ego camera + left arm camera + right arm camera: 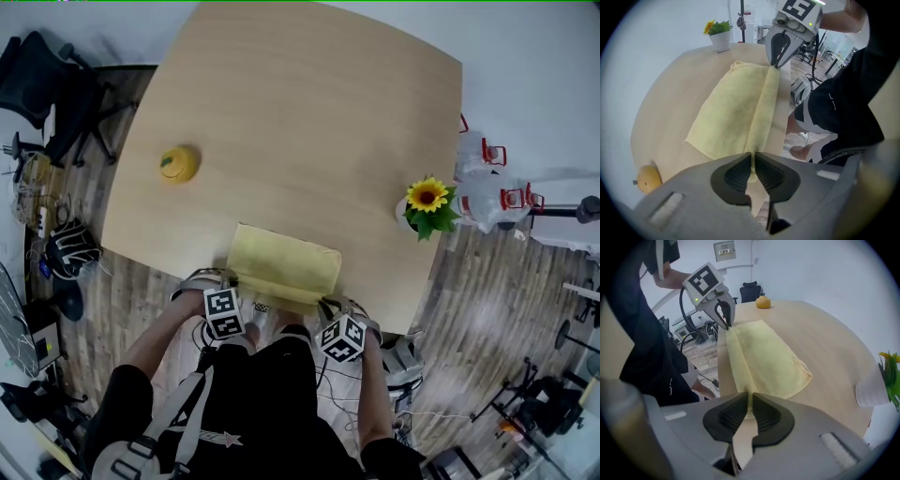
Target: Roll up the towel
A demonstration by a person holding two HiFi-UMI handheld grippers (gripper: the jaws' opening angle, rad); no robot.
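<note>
- Towel [284, 264]: yellow, lying on the table [309, 122] at its near edge, with the near hem raised in a ridge.
- Left gripper [753, 161]: jaws narrow, pinching the hem's left end.
- Right gripper [750, 406]: jaws narrow, pinching the hem's right end.
- Fruit [178, 163]: yellow, on the table's left, well apart from the towel.
- Sunflower [428, 197]: potted, at the table's right edge.

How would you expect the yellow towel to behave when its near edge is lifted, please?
Probably floppy: the towel bends into a soft ridge between the left tool and right tool pinching its edge. Likely light: two small pinches hold it. Its fuzzy surface probably resists slipping.
</note>
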